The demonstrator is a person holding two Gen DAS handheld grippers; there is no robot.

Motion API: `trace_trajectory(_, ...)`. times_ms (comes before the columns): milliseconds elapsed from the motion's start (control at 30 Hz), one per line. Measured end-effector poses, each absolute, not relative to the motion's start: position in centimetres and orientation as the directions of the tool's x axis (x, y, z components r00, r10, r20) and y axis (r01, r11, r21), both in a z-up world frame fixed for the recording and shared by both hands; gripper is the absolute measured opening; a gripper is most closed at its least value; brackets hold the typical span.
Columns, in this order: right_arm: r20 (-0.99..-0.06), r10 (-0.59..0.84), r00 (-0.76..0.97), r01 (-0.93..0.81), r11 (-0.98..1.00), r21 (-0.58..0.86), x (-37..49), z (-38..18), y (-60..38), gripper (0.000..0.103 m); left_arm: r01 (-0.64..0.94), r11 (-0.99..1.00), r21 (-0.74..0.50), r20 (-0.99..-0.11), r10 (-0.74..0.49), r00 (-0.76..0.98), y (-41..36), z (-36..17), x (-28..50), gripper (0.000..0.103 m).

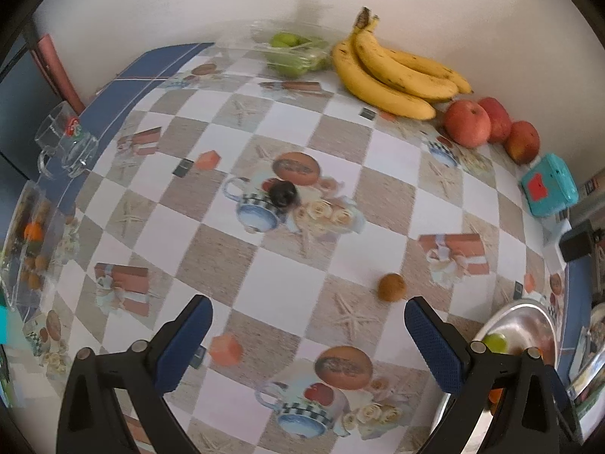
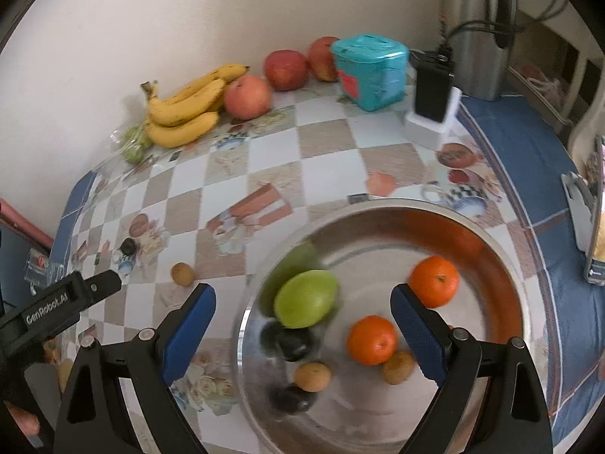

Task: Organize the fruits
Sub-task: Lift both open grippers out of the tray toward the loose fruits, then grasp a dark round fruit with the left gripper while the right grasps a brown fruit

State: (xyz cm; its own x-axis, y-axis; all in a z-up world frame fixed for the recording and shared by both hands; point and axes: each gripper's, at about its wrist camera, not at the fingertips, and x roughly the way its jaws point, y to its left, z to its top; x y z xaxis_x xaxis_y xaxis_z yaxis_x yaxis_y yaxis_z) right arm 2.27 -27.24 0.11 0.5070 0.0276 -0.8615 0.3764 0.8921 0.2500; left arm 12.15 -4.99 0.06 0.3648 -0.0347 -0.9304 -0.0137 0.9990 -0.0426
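My left gripper [image 1: 308,331] is open and empty above the checked tablecloth. A small brown fruit [image 1: 391,286] lies just ahead of its right finger; a dark plum [image 1: 283,193] lies further out at the centre. My right gripper [image 2: 302,316] is open and empty over a steel bowl [image 2: 503,276]. The bowl holds a green fruit [image 2: 305,298], two oranges [image 2: 372,339] [image 2: 434,280], two small brown fruits [image 2: 313,377], and dark plums [image 2: 293,344]. Bananas [image 1: 393,72] and three red apples [image 1: 467,123] lie by the wall.
A clear pack of green fruit [image 1: 297,53] sits at the back. A teal box [image 1: 550,185] stands at the right. A glass cup [image 1: 66,140] and a clear tray of small fruit [image 1: 30,242] are at the left edge. A black charger [image 2: 433,92] and kettle [image 2: 476,30] stand behind.
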Motion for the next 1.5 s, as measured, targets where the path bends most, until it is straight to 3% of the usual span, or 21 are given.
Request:
trace_trajectory(667,-0.85,0.141,0.507,0.2,0.94,0.275,5.6,-0.3,-20.3,0.094,-0.099,0.995,-0.012,-0.906,0.031,0.421,2.8,1.2,15.9,0.103)
trace_trajectory(1100,-0.849,0.159,0.504,0.18,0.942,0.284,7.3,-1.3,-18.5,0.094,-0.064,0.992,-0.108,-0.89,-0.068,0.45,4.5,1.3,17.7,0.103)
trace_trajectory(1500,-0.809,0.194,0.555,0.246,0.891,0.382,7.7,-0.9,-20.8,0.094,-0.018,0.978,-0.208,-0.887,-0.18,0.425,4.9,0.2,19.0,0.103)
